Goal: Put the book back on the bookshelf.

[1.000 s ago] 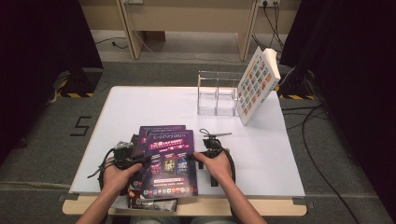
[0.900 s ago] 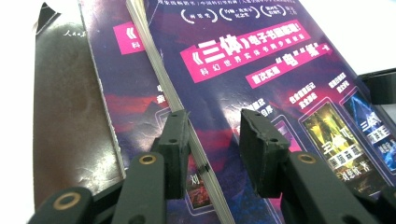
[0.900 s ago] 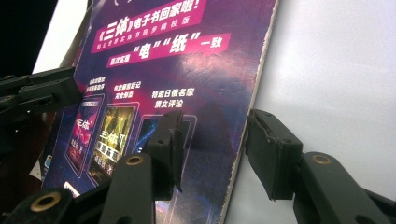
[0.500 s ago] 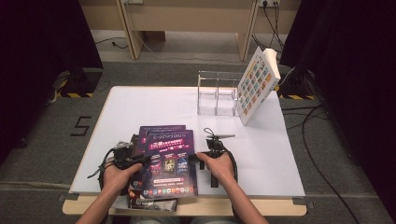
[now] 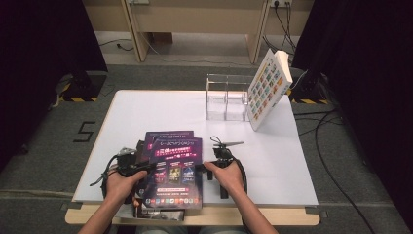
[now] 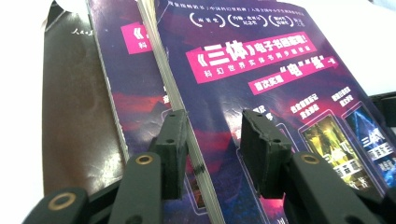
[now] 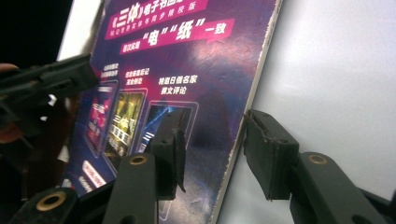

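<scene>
Your left gripper (image 5: 144,168) & right gripper (image 5: 203,166) flank the top book (image 5: 176,170) on the stack at the table's (image 5: 146,109) near edge; both part-open, straddling its L/R edges, long axis front-to-back

White table (image 5: 146,112) on grey carpet (image 5: 48,146), seemingly black curtains (image 5: 44,39) around.

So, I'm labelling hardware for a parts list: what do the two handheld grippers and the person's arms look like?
Both grippers, left and right, are black with two blocky, flat black jaw pads on arms fixed with brass-coloured rivets. Black cables trail from them. The forearms are bare, no sleeves visible.
</scene>
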